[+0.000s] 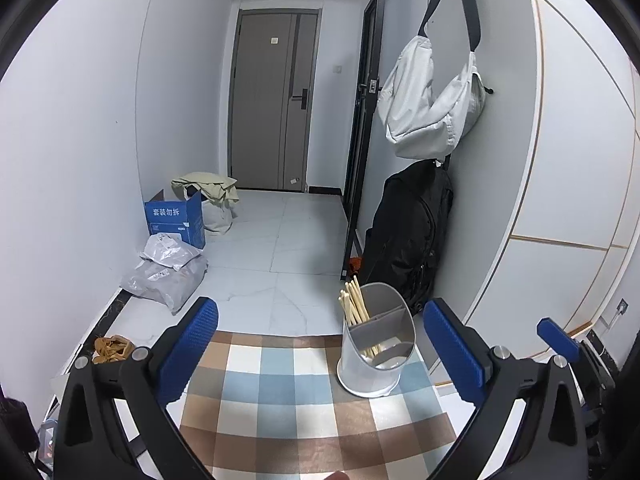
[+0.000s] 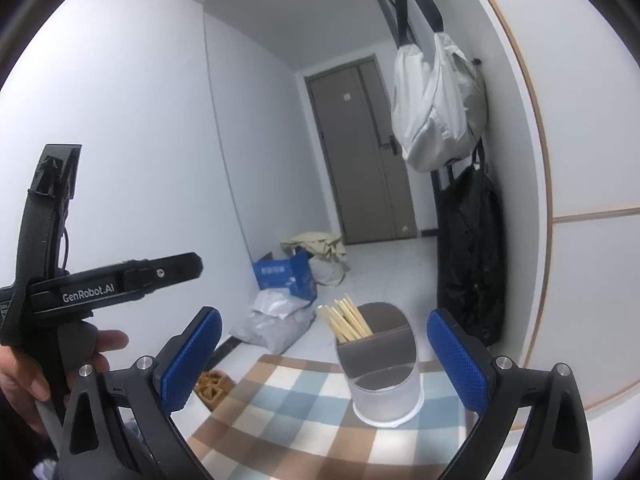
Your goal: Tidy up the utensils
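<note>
A grey utensil holder (image 1: 376, 344) (image 2: 380, 372) with divided compartments stands at the far edge of a checked tablecloth (image 1: 288, 400) (image 2: 288, 416). Its back-left compartment holds a bunch of light wooden chopsticks (image 1: 354, 304) (image 2: 346, 320); the other compartments look empty. My left gripper (image 1: 320, 348) is open, with the holder ahead and slightly right, untouched. My right gripper (image 2: 324, 356) is open too, and the holder is ahead between its blue pads (image 2: 456, 360) without contact. A hand (image 2: 24, 376) holds the left tool's black handle at the left edge.
Beyond the table's far edge are a white tiled floor, grey parcel bags (image 1: 164, 276), a blue box (image 1: 176, 216) and a brown item (image 2: 214, 390). A black backpack (image 1: 412, 232) and a white bag (image 1: 432, 100) hang by the right wall. A closed door (image 1: 272, 104) is far ahead.
</note>
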{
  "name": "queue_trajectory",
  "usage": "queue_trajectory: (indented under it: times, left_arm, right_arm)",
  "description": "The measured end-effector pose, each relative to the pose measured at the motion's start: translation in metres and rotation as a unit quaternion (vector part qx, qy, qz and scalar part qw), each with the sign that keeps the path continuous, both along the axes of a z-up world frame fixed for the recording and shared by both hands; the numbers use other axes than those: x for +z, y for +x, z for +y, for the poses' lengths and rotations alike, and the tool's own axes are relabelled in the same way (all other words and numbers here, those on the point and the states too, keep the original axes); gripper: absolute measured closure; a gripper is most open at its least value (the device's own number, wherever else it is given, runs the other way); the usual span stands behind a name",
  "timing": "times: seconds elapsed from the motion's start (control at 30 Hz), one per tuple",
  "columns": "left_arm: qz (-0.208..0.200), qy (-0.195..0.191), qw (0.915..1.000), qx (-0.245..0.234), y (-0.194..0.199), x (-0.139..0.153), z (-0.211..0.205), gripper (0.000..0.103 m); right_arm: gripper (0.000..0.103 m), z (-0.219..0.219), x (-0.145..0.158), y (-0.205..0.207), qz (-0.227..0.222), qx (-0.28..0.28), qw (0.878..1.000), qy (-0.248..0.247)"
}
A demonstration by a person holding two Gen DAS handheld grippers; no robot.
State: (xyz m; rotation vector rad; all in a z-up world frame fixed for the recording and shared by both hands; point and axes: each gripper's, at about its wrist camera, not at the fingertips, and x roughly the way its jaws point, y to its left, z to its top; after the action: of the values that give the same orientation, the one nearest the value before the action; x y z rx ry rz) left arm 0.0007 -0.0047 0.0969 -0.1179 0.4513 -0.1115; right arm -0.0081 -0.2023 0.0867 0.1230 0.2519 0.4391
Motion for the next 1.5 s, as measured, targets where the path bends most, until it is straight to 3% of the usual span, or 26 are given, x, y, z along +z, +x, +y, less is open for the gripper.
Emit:
queue_trajectory:
  times: [0.17,0.33,0.67,0.83,1.5]
  left_arm:
    - [-0.004,0.005,1.0,-0.002,-0.012,-0.016,-0.001,0.003]
    - [-0.022,0.013,0.9996,0.013,-0.025,-0.035,0.0,0.003]
    - [-0.019,0.013,0.9994,0.025,-0.027,-0.077,0.001,0.003]
    - [-0.015,0.025,0.9994,0.021,-0.023,-0.08,-0.001,0.003]
    - [-0.008,0.019,0.9996,0.02,-0.03,-0.081,0.003,0.003]
  right_arm:
    - [0.0,-0.001,-0.016,-0.016,-0.019,-0.02,1.0,-0.004]
    - [0.0,-0.001,-0.041,-0.026,-0.018,-0.036,0.999,-0.006]
    - [0.0,0.001,-0.069,-0.031,-0.002,-0.061,0.998,-0.018]
    - [0.0,0.0,-0.081,-0.024,0.028,-0.059,0.998,-0.018]
    - [0.0,0.003,-0.08,-0.027,0.017,-0.057,0.998,-0.022]
